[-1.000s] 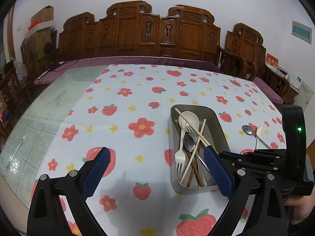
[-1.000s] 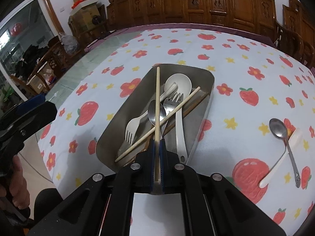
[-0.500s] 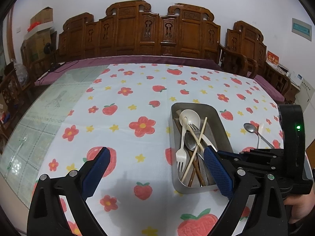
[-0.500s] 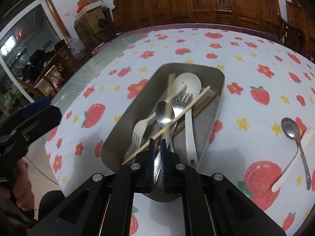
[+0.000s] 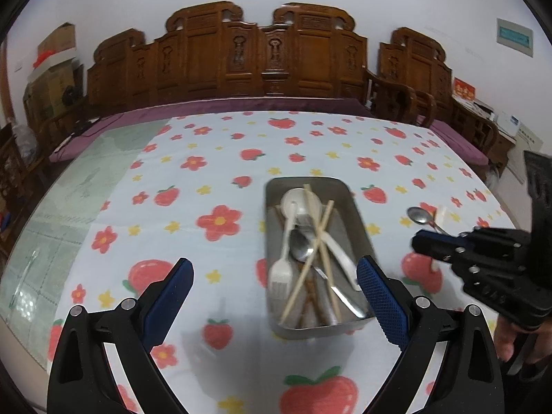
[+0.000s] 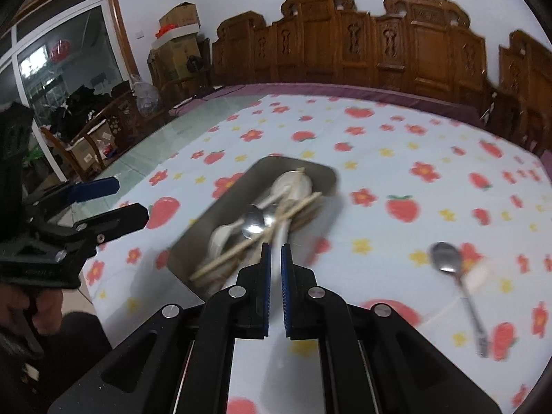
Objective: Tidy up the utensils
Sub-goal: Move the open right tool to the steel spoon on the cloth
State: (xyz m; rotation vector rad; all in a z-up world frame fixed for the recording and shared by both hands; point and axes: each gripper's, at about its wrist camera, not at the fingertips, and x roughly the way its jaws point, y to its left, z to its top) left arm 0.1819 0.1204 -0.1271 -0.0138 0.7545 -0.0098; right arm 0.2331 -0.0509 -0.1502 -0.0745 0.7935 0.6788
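A steel tray (image 5: 358, 220) (image 6: 220, 203) on the strawberry tablecloth holds chopsticks (image 5: 324, 231), a white fork (image 5: 281, 276), a white spoon, a steel spoon (image 5: 301, 246) and other pieces. My left gripper (image 5: 272, 286) is open and empty, low at the tray's near end. My right gripper (image 6: 275, 252) has its jaws a narrow gap apart with nothing between them, above the tray's near right corner; it also shows in the left wrist view (image 5: 431, 241). A steel spoon (image 6: 459, 283) (image 5: 422, 217) lies on the cloth right of the tray, across a white utensil (image 6: 479, 277).
Carved wooden chairs (image 5: 262, 55) line the far side of the table. Bare glass tabletop (image 5: 69, 203) lies left of the cloth. Boxes (image 6: 176, 34) and clutter stand at the far left by a window.
My right gripper let go of the chopstick, which now lies in the tray, and pulled up and back to the right. My left gripper stayed open and barely moved.
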